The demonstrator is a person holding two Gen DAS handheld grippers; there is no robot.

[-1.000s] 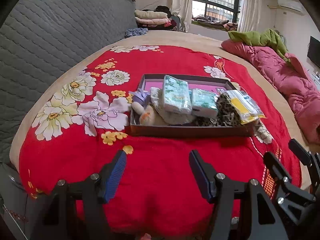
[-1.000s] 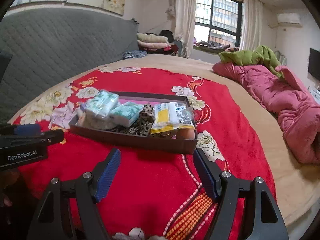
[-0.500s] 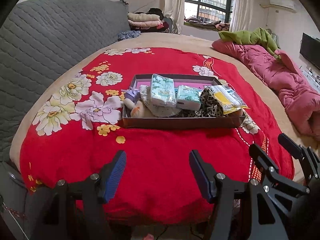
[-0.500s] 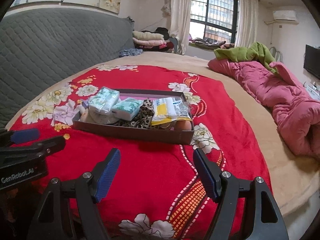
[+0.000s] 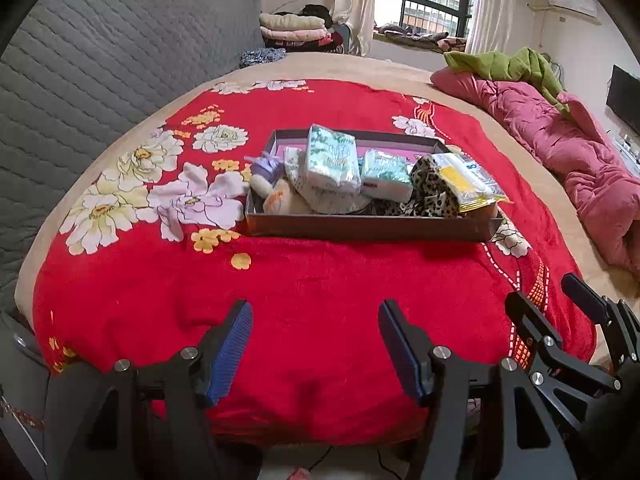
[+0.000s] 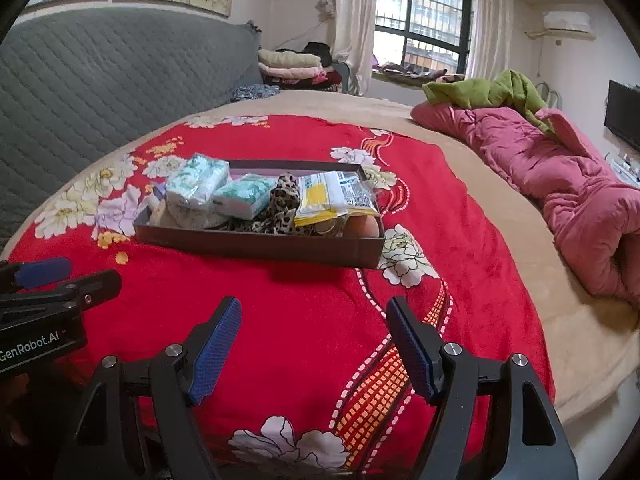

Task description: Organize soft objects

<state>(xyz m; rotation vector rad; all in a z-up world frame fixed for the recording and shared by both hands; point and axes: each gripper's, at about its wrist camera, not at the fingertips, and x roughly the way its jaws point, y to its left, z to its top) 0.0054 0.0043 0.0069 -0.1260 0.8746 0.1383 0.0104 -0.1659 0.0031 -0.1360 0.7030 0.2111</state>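
Note:
A shallow brown box (image 5: 360, 226) (image 6: 256, 245) sits on a red flowered blanket (image 5: 320, 280). It holds two green-white tissue packs (image 5: 331, 159) (image 6: 197, 179), a leopard-print cloth (image 5: 430, 192) (image 6: 282, 205), a yellow-white packet (image 5: 464, 178) (image 6: 332, 197), a small plush toy (image 5: 269, 182) and a brown egg-like ball (image 6: 362, 226). My left gripper (image 5: 316, 332) is open and empty, well in front of the box. My right gripper (image 6: 314, 332) is open and empty, also short of the box.
A grey quilted headboard (image 5: 80, 80) runs along the left. A pink quilt (image 6: 560, 184) with a green garment (image 6: 488, 92) lies at the right. Folded clothes (image 6: 288, 66) are stacked by the window. The bed's front edge lies just below the grippers.
Both grippers have pulled back from the box toward the bed's front edge, staying open and empty. The box and its contents have not moved.

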